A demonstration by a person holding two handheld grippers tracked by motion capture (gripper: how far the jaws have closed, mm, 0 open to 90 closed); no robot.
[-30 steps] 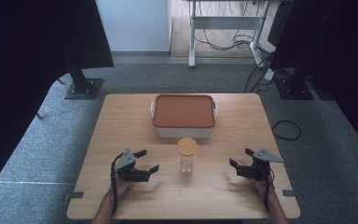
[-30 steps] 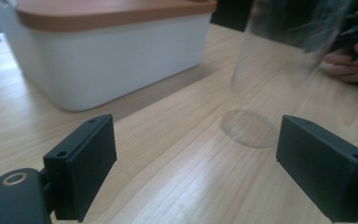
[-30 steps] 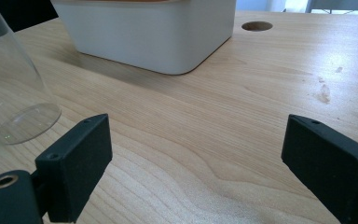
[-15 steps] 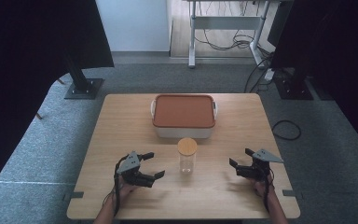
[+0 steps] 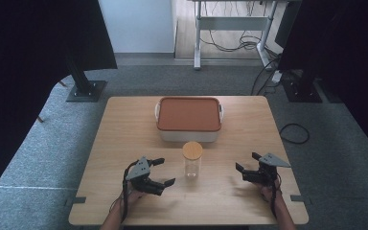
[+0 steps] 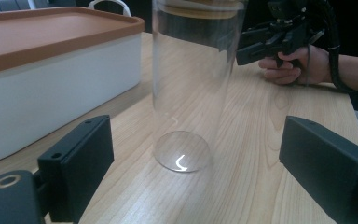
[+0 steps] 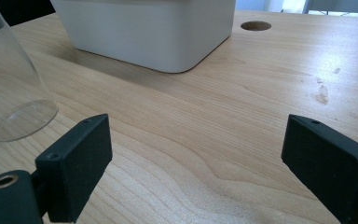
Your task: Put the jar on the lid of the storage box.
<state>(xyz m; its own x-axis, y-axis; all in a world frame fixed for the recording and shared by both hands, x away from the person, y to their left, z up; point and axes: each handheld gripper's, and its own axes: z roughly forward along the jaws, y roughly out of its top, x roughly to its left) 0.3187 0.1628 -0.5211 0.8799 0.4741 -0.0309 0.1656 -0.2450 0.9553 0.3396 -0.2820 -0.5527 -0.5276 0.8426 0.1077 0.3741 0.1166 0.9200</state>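
On my left gripper the jaws stand wide apart and have just been opening further. The clear jar sits ahead of them, framed in the gap in the left gripper view, but neither pad touches it. On my right gripper the jaws are also spread wide with nothing but bare table between them; the jar's base shows just off to their left in the right gripper view.

Containers:
1. The jar stands on the table near the front centre, between my two grippers, nearer the left one. It is a tall transparent cylinder, capped with a round wooden lid. I see nothing inside it; the table grain shows straight through the wall and the round base.
2. The white box stands just behind the jar, apart from it, toward the far middle of the table. A flat orange-brown lid covers it fully, so I cannot tell its contents. A white handle shows at the end.

Orientation: the jar is upright, its long axis vertical, base flat on the wood, lid end pointing up. The box lies flat, its long side running across the table from left to right.
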